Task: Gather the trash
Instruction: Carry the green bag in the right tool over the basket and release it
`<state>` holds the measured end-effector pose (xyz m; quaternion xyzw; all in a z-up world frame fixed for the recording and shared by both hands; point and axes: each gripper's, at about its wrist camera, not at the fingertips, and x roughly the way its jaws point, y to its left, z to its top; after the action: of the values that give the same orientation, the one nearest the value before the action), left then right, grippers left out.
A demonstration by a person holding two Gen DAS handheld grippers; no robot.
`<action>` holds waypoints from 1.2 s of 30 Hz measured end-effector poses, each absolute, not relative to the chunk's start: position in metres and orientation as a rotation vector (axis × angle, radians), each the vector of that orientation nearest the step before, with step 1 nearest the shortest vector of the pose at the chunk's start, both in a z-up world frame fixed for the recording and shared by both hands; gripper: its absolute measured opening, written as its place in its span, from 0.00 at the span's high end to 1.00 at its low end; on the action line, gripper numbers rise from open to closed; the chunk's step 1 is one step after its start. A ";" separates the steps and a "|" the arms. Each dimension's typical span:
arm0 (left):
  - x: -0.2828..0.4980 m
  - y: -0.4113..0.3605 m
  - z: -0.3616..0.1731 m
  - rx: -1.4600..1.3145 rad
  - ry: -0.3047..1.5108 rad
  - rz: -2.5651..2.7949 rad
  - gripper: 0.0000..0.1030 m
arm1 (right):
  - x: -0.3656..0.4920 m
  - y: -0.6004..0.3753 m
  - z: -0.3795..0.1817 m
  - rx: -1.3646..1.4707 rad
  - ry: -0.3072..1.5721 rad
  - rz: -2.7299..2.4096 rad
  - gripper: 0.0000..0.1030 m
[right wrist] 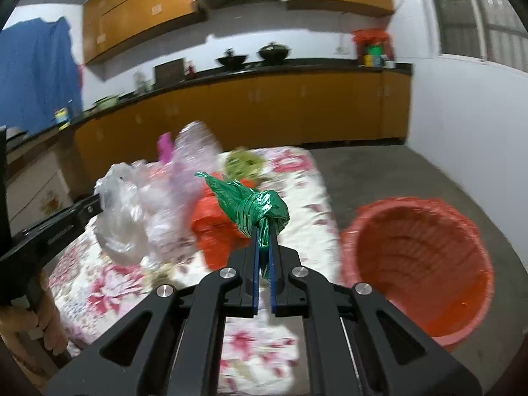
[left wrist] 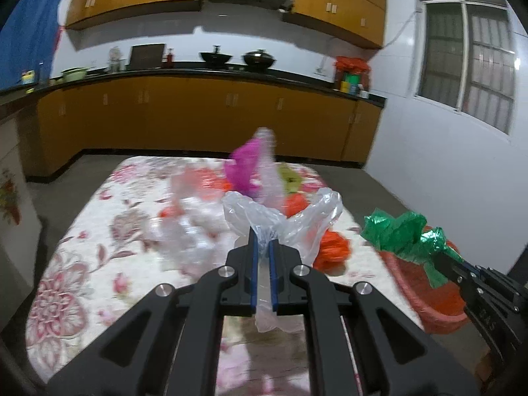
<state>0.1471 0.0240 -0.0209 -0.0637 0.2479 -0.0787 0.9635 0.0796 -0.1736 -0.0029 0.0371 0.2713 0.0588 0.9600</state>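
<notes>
Left gripper (left wrist: 263, 247): clamped on a clear bag (left wrist: 283, 217), low centre of the left view; the bag hangs loose fore and aft of the blue pads.
Right gripper (right wrist: 263, 237): clamped on the knot of a green bag (right wrist: 254, 204), centre of the right view; seen from the left view it sits at the right edge.
Bin (right wrist: 419, 270): red, open, on the floor just beside the tabletop (right wrist: 297, 178), lower right of the right view.
Step in hand: judged to be carrying both bags to the bin.
Doing it well: bring each gripper fully over the bin's mouth before letting go; the clear bag is light and floppy, so release low inside the rim or it may drift out.
Left over: an orange bag (right wrist: 214, 231), a pink scrap (left wrist: 246, 165) and blurred clear plastic (left wrist: 194, 227) lie mid-tabletop.
Risk: the trailing bag could snag that pile.
</notes>
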 end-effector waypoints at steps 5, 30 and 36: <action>0.152 -0.018 -0.015 -0.126 0.499 -0.267 0.93 | 0.075 -0.214 0.001 0.101 0.514 -0.010 0.95; 0.193 -0.190 -0.035 -0.070 0.575 -0.615 0.93 | 0.071 -0.350 -0.013 0.300 0.489 -0.304 0.95; 0.207 -0.209 -0.049 -0.088 0.635 -0.641 0.84 | 0.077 -0.364 -0.010 0.321 0.473 -0.295 0.89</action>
<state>0.2070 -0.2090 -0.0494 -0.0423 0.3065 -0.3097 0.8991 0.0775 -0.3636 -0.0095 0.1578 0.2325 -0.1451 0.9487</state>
